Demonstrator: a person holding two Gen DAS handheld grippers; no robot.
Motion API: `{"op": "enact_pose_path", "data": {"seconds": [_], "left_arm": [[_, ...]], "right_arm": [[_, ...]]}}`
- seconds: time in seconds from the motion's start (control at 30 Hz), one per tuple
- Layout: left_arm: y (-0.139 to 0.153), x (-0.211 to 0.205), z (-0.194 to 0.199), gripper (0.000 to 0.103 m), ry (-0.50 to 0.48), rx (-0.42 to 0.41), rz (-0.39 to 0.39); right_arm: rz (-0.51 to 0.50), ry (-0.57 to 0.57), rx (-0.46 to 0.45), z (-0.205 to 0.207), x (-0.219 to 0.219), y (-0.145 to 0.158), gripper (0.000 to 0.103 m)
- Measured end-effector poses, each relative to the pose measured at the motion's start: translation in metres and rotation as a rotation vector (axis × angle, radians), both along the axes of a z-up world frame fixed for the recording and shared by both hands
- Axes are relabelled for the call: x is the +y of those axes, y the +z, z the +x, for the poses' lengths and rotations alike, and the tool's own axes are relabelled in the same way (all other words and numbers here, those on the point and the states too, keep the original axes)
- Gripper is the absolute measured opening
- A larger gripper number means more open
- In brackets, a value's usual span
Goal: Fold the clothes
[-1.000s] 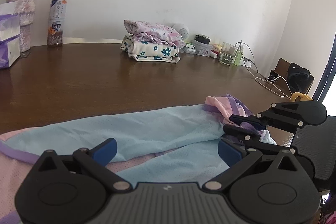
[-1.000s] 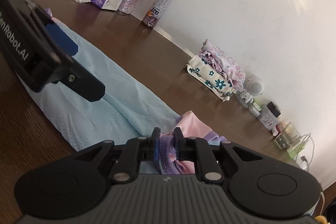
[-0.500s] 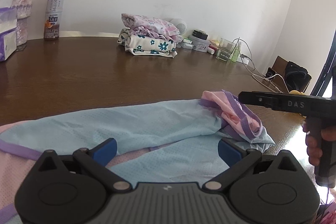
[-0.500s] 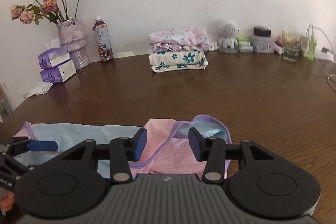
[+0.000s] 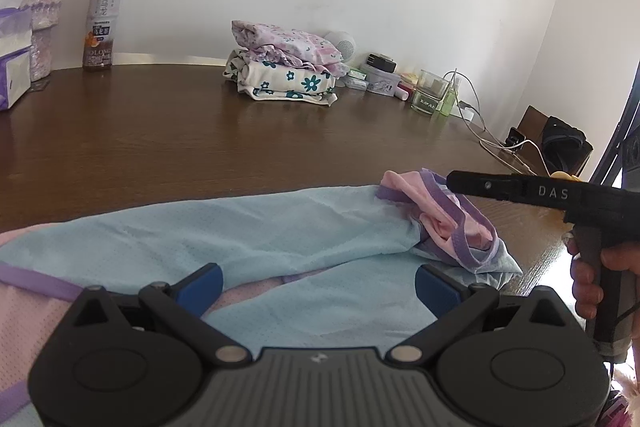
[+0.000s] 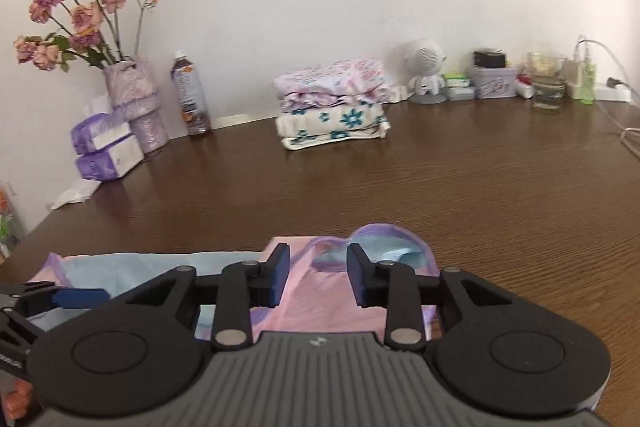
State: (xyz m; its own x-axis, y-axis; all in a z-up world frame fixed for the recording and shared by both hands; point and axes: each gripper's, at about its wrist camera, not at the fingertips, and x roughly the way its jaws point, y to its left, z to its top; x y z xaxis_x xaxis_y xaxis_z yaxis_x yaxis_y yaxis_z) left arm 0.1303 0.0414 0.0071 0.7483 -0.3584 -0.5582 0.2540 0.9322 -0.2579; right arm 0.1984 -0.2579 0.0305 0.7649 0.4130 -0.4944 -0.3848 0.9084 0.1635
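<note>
A light blue and pink garment (image 5: 248, 239) with purple trim lies partly folded along the near edge of the brown table (image 5: 200, 131). Its bunched pink end (image 5: 440, 223) rests at the right. My left gripper (image 5: 318, 281) hovers open just above the blue cloth, nothing between its fingers. The right gripper (image 5: 452, 181) shows side-on over that pink end, held by a hand (image 5: 588, 279). In the right wrist view the right gripper (image 6: 318, 277) stands open above the pink cloth (image 6: 320, 299), holding nothing. The left gripper's blue fingertip (image 6: 80, 297) shows at the left.
A stack of folded floral clothes (image 5: 284, 75) sits at the back middle. A drink bottle (image 5: 102, 17), vase of flowers (image 6: 132, 99) and tissue packs (image 6: 106, 151) stand back left. Small items, a glass (image 5: 432, 91) and cables (image 5: 480, 131) crowd the back right.
The right gripper let go of the purple and pink end, opened and drew back to face the wall. The garment's end now lies on the table. My left gripper stayed open.
</note>
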Motion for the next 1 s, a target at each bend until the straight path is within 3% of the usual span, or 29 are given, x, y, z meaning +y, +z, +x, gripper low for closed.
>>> {"op": "enact_pose_path", "data": {"seconds": [0.13, 0.27, 0.37, 0.47, 0.6, 0.87, 1.0], "left_arm": [[0.000, -0.002, -0.001, 0.103, -0.012, 0.000, 0.003], [0.001, -0.002, -0.001, 0.103, -0.012, -0.003, 0.003], [0.000, -0.001, -0.001, 0.103, -0.011, -0.002, 0.002], [0.000, -0.001, -0.001, 0.103, -0.010, -0.001, 0.001], [0.000, -0.001, 0.000, 0.103, -0.011, 0.005, 0.000], [-0.001, -0.003, 0.000, 0.103, -0.012, 0.010, 0.002], [-0.001, -0.003, 0.000, 0.103, -0.012, 0.012, 0.002]], "right_arm": [[-0.073, -0.108, 0.062, 0.028, -0.019, -0.007, 0.030], [-0.075, -0.111, 0.130, 0.045, -0.023, -0.020, 0.025], [-0.055, -0.101, 0.143, 0.048, -0.020, -0.026, 0.001], [-0.075, -0.062, 0.061, 0.035, -0.011, -0.017, 0.001], [-0.177, 0.030, -0.037, 0.015, 0.016, -0.009, 0.001], [-0.272, 0.097, -0.009, 0.008, 0.041, -0.025, 0.003], [-0.174, 0.089, 0.020, 0.007, 0.028, -0.023, 0.015]]}}
